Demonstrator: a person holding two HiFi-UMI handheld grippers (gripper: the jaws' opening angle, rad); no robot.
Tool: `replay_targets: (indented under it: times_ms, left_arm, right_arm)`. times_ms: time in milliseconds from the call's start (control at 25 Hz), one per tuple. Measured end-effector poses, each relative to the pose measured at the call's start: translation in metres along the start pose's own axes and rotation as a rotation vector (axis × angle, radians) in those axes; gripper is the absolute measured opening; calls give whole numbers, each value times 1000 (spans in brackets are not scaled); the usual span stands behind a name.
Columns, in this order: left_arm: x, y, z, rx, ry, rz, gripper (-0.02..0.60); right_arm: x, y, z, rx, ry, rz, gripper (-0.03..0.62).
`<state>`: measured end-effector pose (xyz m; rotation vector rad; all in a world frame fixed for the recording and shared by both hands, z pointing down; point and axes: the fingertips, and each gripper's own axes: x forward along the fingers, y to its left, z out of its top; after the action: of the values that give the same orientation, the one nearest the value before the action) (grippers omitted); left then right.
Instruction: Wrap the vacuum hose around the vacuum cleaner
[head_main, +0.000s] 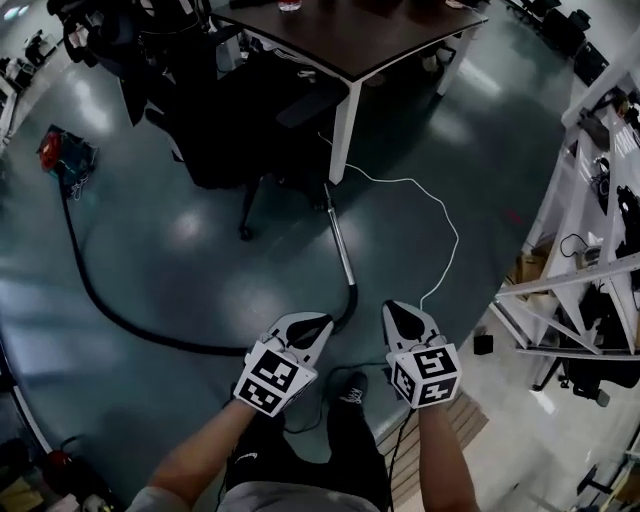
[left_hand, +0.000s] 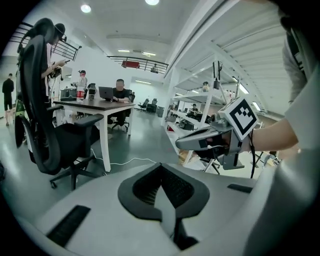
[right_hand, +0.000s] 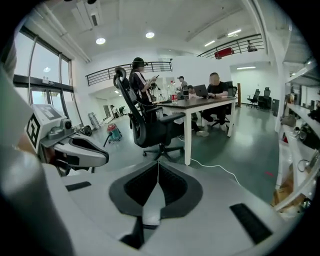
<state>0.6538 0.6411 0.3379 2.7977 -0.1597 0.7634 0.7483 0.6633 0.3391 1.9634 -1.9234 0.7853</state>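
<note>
The vacuum cleaner (head_main: 65, 155), red and teal, stands on the floor at the far left; in the right gripper view the vacuum cleaner (right_hand: 114, 133) shows small beyond the chair. Its black hose (head_main: 110, 305) curves across the floor to a metal wand (head_main: 342, 250) that lies beside the table leg. My left gripper (head_main: 322, 322) hovers over the hose's near end, shut and holding nothing. My right gripper (head_main: 392, 308) hangs a little to the right of it, also shut and empty. The left gripper (left_hand: 161, 166) and the right gripper (right_hand: 158, 163) each show their jaws pressed together.
A black office chair (head_main: 255, 115) and a dark table (head_main: 370, 45) with white legs stand ahead. A white cable (head_main: 440, 215) snakes over the floor. White shelving (head_main: 590, 220) lines the right side. People sit and stand at the table (right_hand: 200, 104).
</note>
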Motion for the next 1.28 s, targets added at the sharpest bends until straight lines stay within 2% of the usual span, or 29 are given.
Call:
replay_targets:
  times_ms: [120, 320, 360, 480, 600, 920, 960, 1160, 1200, 1280]
  left_arm:
    - [43, 17, -32, -10, 24, 17, 6]
    - [117, 52, -125, -48, 60, 8, 6]
    - [132, 60, -145, -53, 63, 7, 5]
    - [176, 90, -206, -58, 79, 12, 5]
    - [220, 114, -264, -72, 96, 6, 5]
    - [316, 162, -392, -132, 117, 15, 5]
    - [326, 166, -406, -141, 120, 18, 5]
    - [361, 176, -457, -154, 125, 29, 6]
    - [367, 180, -464, -152, 121, 36, 6]
    - [379, 187, -475, -159, 108, 53, 6]
  right_arm:
    - [40, -24, -39, -2, 49, 39, 3]
    - [127, -65, -128, -21, 116, 46, 10]
    - [145, -73, -146, -27, 130, 51, 53]
    - [201, -95, -204, -53, 164, 48, 70]
    - [254, -116, -266, -69, 189, 39, 115]
    - [378, -164, -414, -68, 275, 30, 119]
    - [392, -169, -432, -63, 288, 33, 156]
    - [439, -186, -500, -58, 328, 24, 171]
    - [447, -189, -509, -49, 331, 15, 210]
    - [462, -195, -526, -41, 345, -5, 221]
